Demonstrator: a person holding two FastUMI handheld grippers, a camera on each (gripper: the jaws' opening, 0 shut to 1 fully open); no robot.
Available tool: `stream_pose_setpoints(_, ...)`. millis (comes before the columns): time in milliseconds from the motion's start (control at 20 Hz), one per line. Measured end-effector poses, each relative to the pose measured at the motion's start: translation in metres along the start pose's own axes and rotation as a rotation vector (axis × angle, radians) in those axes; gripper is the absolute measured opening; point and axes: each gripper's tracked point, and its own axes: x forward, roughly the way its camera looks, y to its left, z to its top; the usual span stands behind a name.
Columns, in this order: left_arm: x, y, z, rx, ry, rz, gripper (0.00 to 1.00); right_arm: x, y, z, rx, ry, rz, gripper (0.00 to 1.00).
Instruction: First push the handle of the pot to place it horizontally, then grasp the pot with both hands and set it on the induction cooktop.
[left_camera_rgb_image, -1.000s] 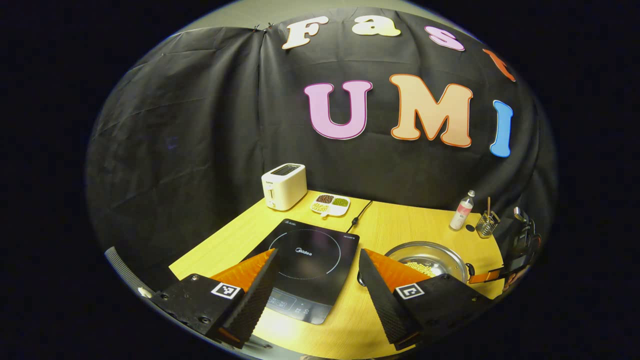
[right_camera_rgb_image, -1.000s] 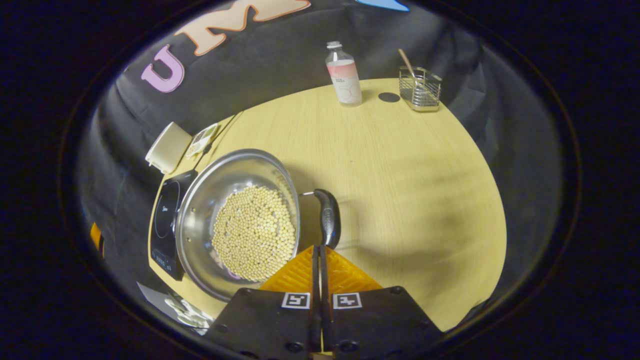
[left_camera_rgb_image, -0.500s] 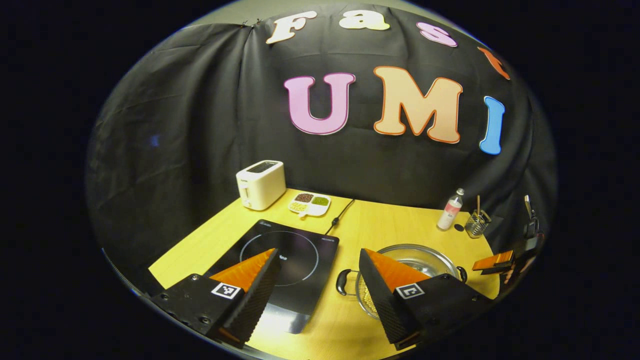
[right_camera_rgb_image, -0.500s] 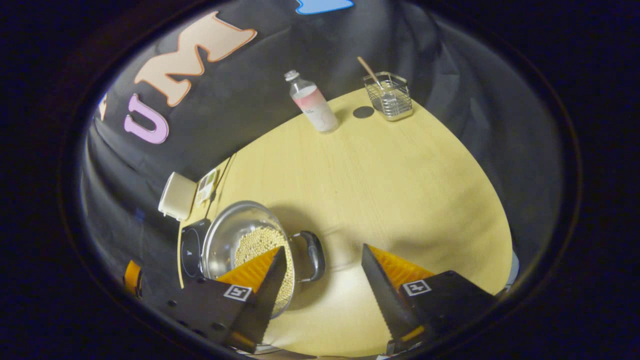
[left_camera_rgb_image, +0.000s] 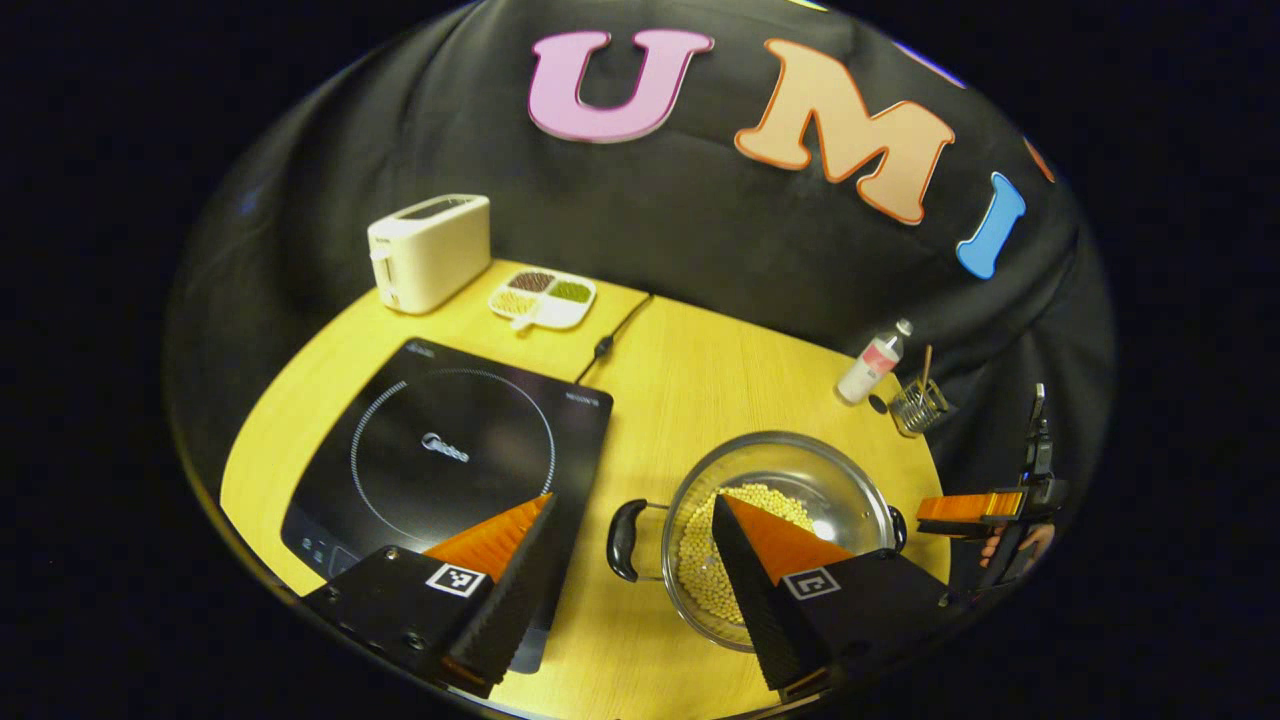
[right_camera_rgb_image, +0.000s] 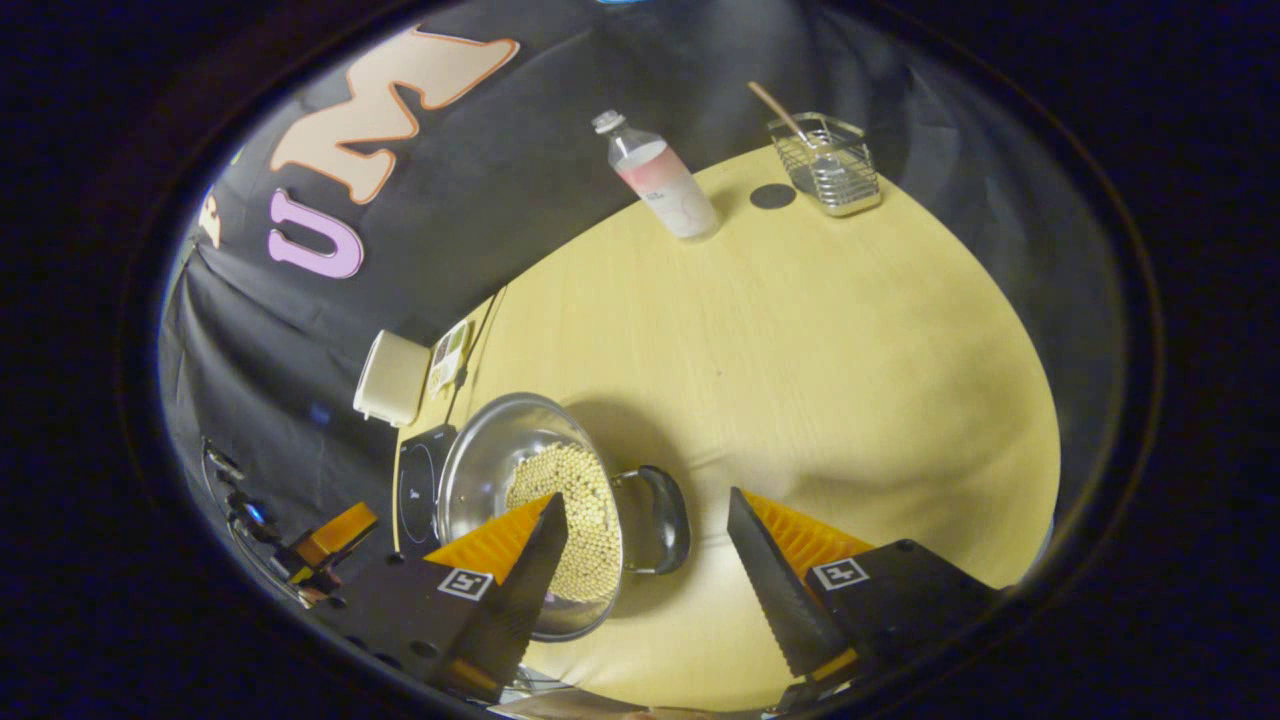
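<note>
Steel pot (left_camera_rgb_image: 790, 500), shiny and round with pale yellow beans (left_camera_rgb_image: 700, 560) spread over its bottom, sits on your light wooden tabletop (left_camera_rgb_image: 690, 390), just to the right of the flat black induction cooktop (left_camera_rgb_image: 450, 450) and not on it. In your left gripper view the pot's black loop handle (left_camera_rgb_image: 622, 525) on the cooktop side lies level, pointing toward the cooktop's edge, and a second black handle (left_camera_rgb_image: 898, 527) shows at the far rim. Your left gripper (left_camera_rgb_image: 630, 545) hovers above the table with its jaws spread wide and nothing between them; one finger hangs over the cooktop's near corner, the other over the pot's bowl, with the near handle showing in the gap. Your right gripper (right_camera_rgb_image: 645, 545) is likewise spread apart and holding nothing: in its own view one finger overlaps the pot's rim and the other hangs over bare table, the black handle (right_camera_rgb_image: 660, 520) lying between them. From the left gripper view you can see that right gripper (left_camera_rgb_image: 975, 508) side-on just beyond the pot's far handle, apart from it. At the back of the table stand a cream toaster (left_camera_rgb_image: 430, 250) and a white divided dish (left_camera_rgb_image: 545, 298) of mixed beans, with a black cord (left_camera_rgb_image: 610, 335) running past them; a clear bottle with a pink label (right_camera_rgb_image: 665, 180) and a wire basket holding a wooden stick (right_camera_rgb_image: 825, 165) stand near the far right edge.
</note>
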Motion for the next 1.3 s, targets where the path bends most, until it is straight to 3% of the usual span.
stream_pose_setpoints(50, 0.008, -0.001, -0.007, -0.021, 0.043, -0.026, 0.92, 0.005, 0.000, -0.002, -0.005, 0.013, 0.000, 0.90)
stream_pose_setpoints(100, 0.014, -0.004, -0.015, -0.040, 0.086, -0.053, 0.93, 0.008, -0.001, -0.003, -0.008, 0.023, 0.000, 0.99)
stream_pose_setpoints(300, 0.038, 0.008, -0.031, -0.069, 0.201, -0.056, 0.93, 0.021, -0.003, -0.009, -0.039, 0.071, 0.000, 0.99)
stream_pose_setpoints(600, 0.066, 0.008, -0.040, -0.066, 0.281, -0.049, 0.93, 0.038, -0.007, -0.018, -0.056, 0.120, -0.007, 0.98)
stream_pose_setpoints(650, 0.068, 0.009, -0.042, -0.066, 0.291, -0.046, 0.98, 0.040, -0.006, -0.020, -0.060, 0.117, -0.014, 0.98)
stream_pose_setpoints(900, 0.081, 0.003, -0.050, -0.081, 0.325, -0.064, 0.86, 0.051, -0.004, -0.022, -0.065, 0.121, -0.020, 0.98)
stream_pose_setpoints(950, 0.085, 0.002, -0.053, -0.087, 0.337, -0.069, 0.89, 0.052, -0.004, -0.024, -0.065, 0.126, -0.025, 0.87)
stream_pose_setpoints(1000, 0.087, 0.000, -0.056, -0.093, 0.348, -0.074, 0.80, 0.054, -0.005, -0.024, -0.067, 0.132, -0.027, 0.86)
stream_pose_setpoints(1050, 0.090, -0.001, -0.059, -0.098, 0.361, -0.077, 0.84, 0.055, -0.005, -0.026, -0.068, 0.138, -0.029, 0.86)
stream_pose_setpoints(1100, 0.094, -0.002, -0.062, -0.102, 0.374, -0.082, 0.75, 0.057, -0.005, -0.027, -0.072, 0.143, -0.031, 0.86)
stream_pose_setpoints(1200, 0.100, -0.002, -0.068, -0.104, 0.395, -0.076, 0.77, 0.059, -0.005, -0.030, -0.081, 0.153, -0.037, 0.86)
stream_pose_setpoints(1250, 0.099, -0.002, -0.066, -0.098, 0.398, -0.078, 0.67, 0.058, -0.005, -0.031, -0.082, 0.155, -0.042, 0.85)
stream_pose_setpoints(1300, 0.102, -0.002, -0.068, -0.093, 0.392, -0.078, 0.65, 0.060, -0.005, -0.033, -0.086, 0.164, -0.039, 0.78)
